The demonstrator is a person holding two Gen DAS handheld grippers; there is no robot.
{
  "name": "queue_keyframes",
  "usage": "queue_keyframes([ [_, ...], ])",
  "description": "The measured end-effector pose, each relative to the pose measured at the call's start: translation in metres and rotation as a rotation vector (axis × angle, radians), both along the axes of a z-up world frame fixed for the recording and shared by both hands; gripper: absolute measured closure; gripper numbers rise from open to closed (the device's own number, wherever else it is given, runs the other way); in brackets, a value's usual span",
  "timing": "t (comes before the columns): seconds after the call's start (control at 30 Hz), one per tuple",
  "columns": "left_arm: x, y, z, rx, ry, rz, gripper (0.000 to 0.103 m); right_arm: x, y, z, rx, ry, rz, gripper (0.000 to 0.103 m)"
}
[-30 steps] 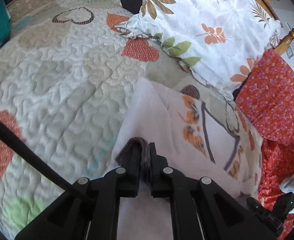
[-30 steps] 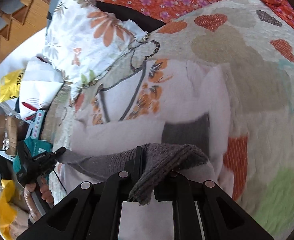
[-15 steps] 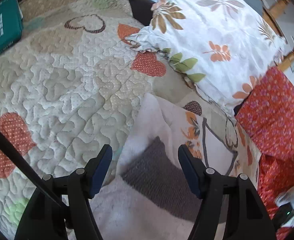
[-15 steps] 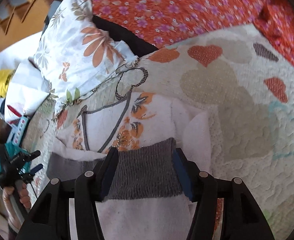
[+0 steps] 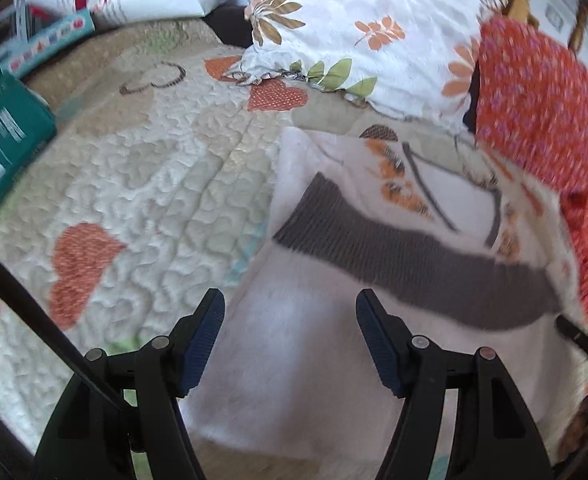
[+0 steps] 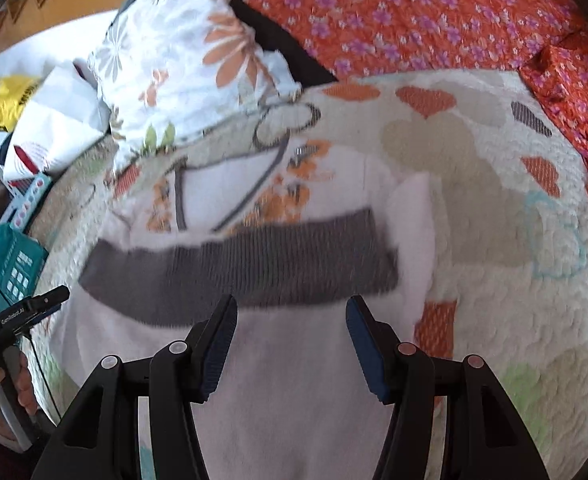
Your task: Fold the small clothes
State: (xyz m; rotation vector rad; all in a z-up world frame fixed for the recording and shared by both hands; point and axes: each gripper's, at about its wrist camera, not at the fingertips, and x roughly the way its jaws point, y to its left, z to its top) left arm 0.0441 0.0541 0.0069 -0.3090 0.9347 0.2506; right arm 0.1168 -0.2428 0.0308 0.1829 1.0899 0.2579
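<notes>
A small white sweater [image 6: 294, 400] with a grey ribbed hem [image 6: 238, 268] lies on a heart-patterned quilted bed [image 5: 154, 184], its lower half turned up so the hem runs as a band across the orange-and-grey print on the chest [image 6: 278, 200]. Both tools hang above it with their jaws standing apart and nothing between them: the left tool [image 5: 290, 338] over the near left part of the white fabric, the right tool [image 6: 292, 338] just short of the hem band. The jaws of both have just been opening, and the cloth lies flat below them, free of the blue pads. The hem seems to have been laid there on purpose, halving the garment lengthwise; the fold looks roughly even, though the band slants a little in the left wrist view. A white flap, possibly a sleeve [image 6: 410, 220], juts out at the right edge and would likely need tucking before the next fold.

Around the sweater the bed is crowded. A leaf-print pillow [image 5: 374, 32] sits close at the far side, a red floral cloth [image 6: 414, 20] beyond and to the right, and a teal box [image 5: 2, 148] at the left edge. The pillow leaves little spare quilt at the far end. A hand [image 6: 10, 384] holding the other tool's grip shows at the lower left of the right wrist view.
</notes>
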Motion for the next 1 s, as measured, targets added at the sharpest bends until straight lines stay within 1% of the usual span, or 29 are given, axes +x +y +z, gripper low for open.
queue_keyframes([
  [0.03, -0.007, -0.008, 0.005, 0.007, 0.012, -0.003, 0.036, -0.002, -0.001, 0.0, -0.001, 0.0, -0.005, 0.041],
  [0.07, -0.013, -0.014, 0.01, -0.007, 0.01, -0.016, 0.036, -0.005, -0.003, 0.001, -0.002, 0.0, -0.017, 0.041],
  [0.1, -0.025, -0.03, 0.022, -0.052, 0.003, -0.06, 0.036, -0.009, -0.007, 0.003, 0.005, 0.004, -0.038, 0.041],
  [0.13, -0.033, -0.04, 0.028, -0.076, 0.001, -0.087, 0.036, -0.01, -0.01, 0.005, 0.013, 0.008, -0.049, 0.041],
  [0.17, -0.043, -0.054, 0.042, -0.103, -0.001, -0.133, 0.036, -0.013, -0.015, 0.006, 0.03, 0.017, -0.061, 0.041],
  [0.23, -0.066, -0.098, 0.078, -0.139, 0.004, -0.276, 0.035, -0.019, -0.027, 0.007, 0.061, 0.038, -0.091, 0.041],
  [0.27, -0.073, -0.112, 0.09, -0.15, 0.006, -0.323, 0.034, -0.021, -0.03, 0.007, 0.065, 0.045, -0.102, 0.04],
  [0.3, -0.083, -0.134, 0.11, -0.169, 0.005, -0.391, 0.033, -0.025, -0.037, 0.006, 0.07, 0.055, -0.119, 0.04],
  [0.4, -0.109, -0.188, 0.16, -0.219, -0.002, -0.534, 0.029, -0.036, -0.051, -0.003, 0.075, 0.089, -0.162, 0.04],
  [0.47, -0.123, -0.213, 0.187, -0.256, -0.013, -0.576, 0.024, -0.043, -0.059, -0.011, 0.064, 0.116, -0.183, 0.04],
  [0.5, -0.132, -0.227, 0.202, -0.282, -0.019, -0.584, 0.024, -0.047, -0.062, -0.017, 0.054, 0.136, -0.194, 0.04],
  [0.57, -0.144, -0.247, 0.218, -0.296, -0.018, -0.605, 0.024, -0.052, -0.068, -0.028, 0.054, 0.165, -0.21, 0.04],
  [0.63, -0.158, -0.266, 0.237, -0.279, -0.047, -0.652, 0.024, -0.054, -0.069, -0.027, 0.056, 0.147, -0.207, 0.04],
  [0.67, -0.169, -0.277, 0.249, -0.252, -0.084, -0.681, 0.024, -0.055, -0.067, -0.026, 0.041, 0.141, -0.198, 0.04],
  [0.73, -0.185, -0.291, 0.263, -0.236, -0.121, -0.731, 0.023, -0.056, -0.062, -0.023, 0.02, 0.117, -0.183, 0.039],
  [0.8, -0.191, -0.298, 0.269, -0.215, -0.158, -0.772, 0.022, -0.056, -0.057, -0.024, 0.026, 0.115, -0.171, 0.039],
  [0.83, -0.189, -0.301, 0.27, -0.194, -0.159, -0.773, 0.022, -0.056, -0.055, -0.024, 0.028, 0.112, -0.166, 0.039],
  [0.87, -0.185, -0.301, 0.266, -0.188, -0.136, -0.756, 0.022, -0.056, -0.052, -0.023, 0.02, 0.104, -0.158, 0.039],
  [0.93, -0.172, -0.297, 0.257, -0.23, -0.072, -0.703, 0.022, -0.056, -0.048, -0.02, 0.012, 0.087, -0.145, 0.039],
  [1.0, -0.165, -0.294, 0.25, -0.233, -0.033, -0.673, 0.022, -0.056, -0.045, -0.015, 0.014, 0.067, -0.133, 0.039],
])
